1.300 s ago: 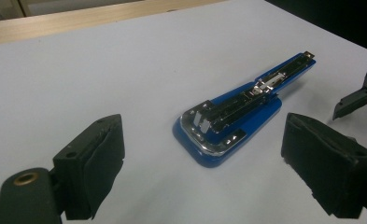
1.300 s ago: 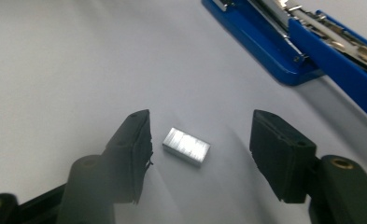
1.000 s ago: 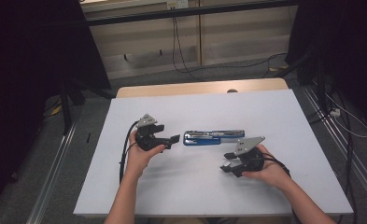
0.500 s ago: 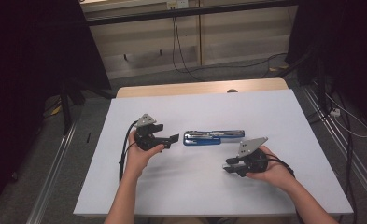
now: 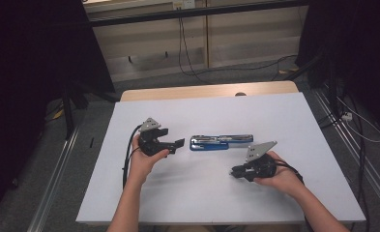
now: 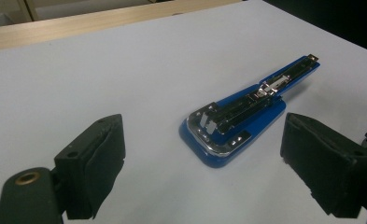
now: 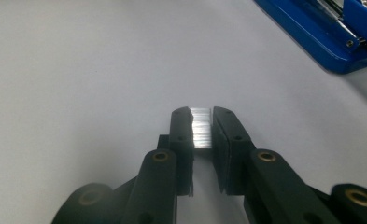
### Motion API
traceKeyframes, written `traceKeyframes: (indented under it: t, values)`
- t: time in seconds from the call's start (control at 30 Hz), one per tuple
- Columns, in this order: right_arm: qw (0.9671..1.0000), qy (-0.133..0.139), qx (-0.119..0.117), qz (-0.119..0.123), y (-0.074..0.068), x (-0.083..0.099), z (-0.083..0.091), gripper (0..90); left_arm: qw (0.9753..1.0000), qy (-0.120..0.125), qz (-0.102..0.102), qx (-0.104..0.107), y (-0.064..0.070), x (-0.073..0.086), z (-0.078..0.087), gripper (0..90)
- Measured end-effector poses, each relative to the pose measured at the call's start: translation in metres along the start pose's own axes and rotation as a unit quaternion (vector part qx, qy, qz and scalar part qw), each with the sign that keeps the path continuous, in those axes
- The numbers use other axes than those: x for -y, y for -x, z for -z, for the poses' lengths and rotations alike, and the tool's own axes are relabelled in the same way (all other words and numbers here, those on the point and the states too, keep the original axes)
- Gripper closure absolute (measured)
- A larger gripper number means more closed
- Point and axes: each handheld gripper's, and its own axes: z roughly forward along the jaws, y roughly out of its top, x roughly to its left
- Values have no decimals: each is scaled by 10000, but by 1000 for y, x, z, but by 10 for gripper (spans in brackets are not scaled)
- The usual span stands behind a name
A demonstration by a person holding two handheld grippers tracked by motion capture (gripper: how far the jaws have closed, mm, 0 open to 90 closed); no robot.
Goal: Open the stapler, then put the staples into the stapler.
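Note:
A blue stapler (image 5: 221, 141) lies flat and opened out on the white table (image 5: 284, 116); its metal staple channel (image 6: 246, 100) is exposed. My left gripper (image 5: 172, 137) is open just left of the stapler's wide end, and its jaws frame the stapler (image 6: 246, 114) with nothing between them (image 6: 203, 126). My right gripper (image 5: 233, 171) rests low on the table in front of the stapler's right half, pointing left. It is shut on a short silver strip of staples (image 7: 201, 128), held at the jaw tips (image 7: 201, 112). A corner of the stapler (image 7: 321, 28) lies to its upper right.
A wooden strip (image 5: 202, 92) runs along the table's far edge. Cables (image 5: 192, 63) trail over the floor beyond it, and dark curtains stand at both sides. Both forearms enter from the near edge.
The right hand and its gripper have drifted slightly to the right and toward the near edge. The left gripper and the stapler have stayed put.

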Motion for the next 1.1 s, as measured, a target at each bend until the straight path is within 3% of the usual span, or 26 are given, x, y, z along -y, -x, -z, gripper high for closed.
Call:
traceKeyframes:
  t: [0.33,0.67,1.1]
  values:
    - [10000,-4,88,-7,-1,-1,1,798,10000,25,-1,33,-1,-1,-1,142]
    - [9994,254,157,-154,5,-6,11,798,10000,55,-7,-47,-3,-1,5,128]
    - [9996,226,178,-43,10,-20,9,798,9999,-62,-79,-58,-3,0,9,113]
